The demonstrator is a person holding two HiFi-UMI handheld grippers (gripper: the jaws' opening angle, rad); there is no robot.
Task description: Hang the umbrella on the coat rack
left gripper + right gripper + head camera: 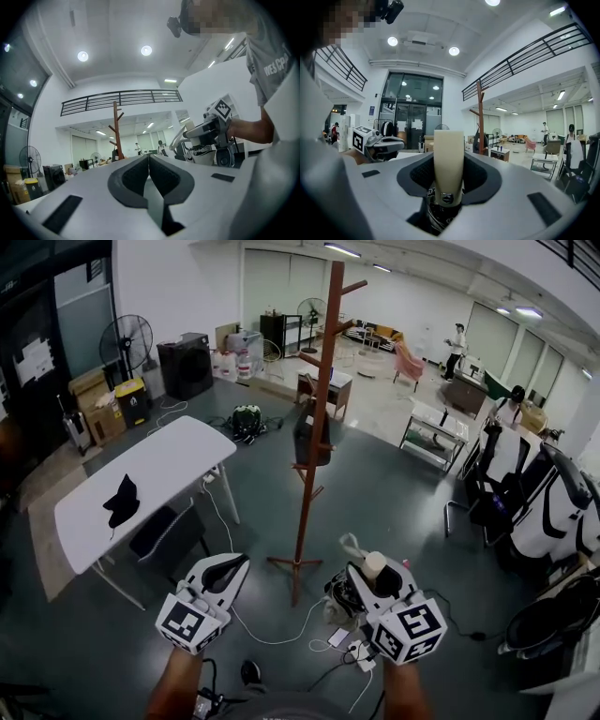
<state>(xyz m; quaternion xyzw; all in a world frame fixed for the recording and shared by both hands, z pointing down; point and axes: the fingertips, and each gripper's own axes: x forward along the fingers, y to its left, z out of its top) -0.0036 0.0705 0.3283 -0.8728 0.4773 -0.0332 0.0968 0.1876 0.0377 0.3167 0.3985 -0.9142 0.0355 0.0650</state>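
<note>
The tall brown coat rack [320, 418] stands on the dark floor ahead of me, with bare pegs near its top. My right gripper [371, 570] is shut on the umbrella's cream handle [374, 564], and a pale strap loop [351, 545] sticks out beside it. In the right gripper view the cream handle [448, 164] stands upright between the jaws of the right gripper [449, 159], with the coat rack [480, 117] farther off. My left gripper [225, 570] is shut with nothing in it; in its own view the left gripper [149, 161] has its pads meeting. The umbrella's canopy is hidden.
A white table [173, 460] with a black cloth [122, 501] stands at the left. Cables and a power strip [352, 649] lie on the floor near the rack's base. White-covered chairs [553, 512] crowd the right. Fans, boxes and people are far back.
</note>
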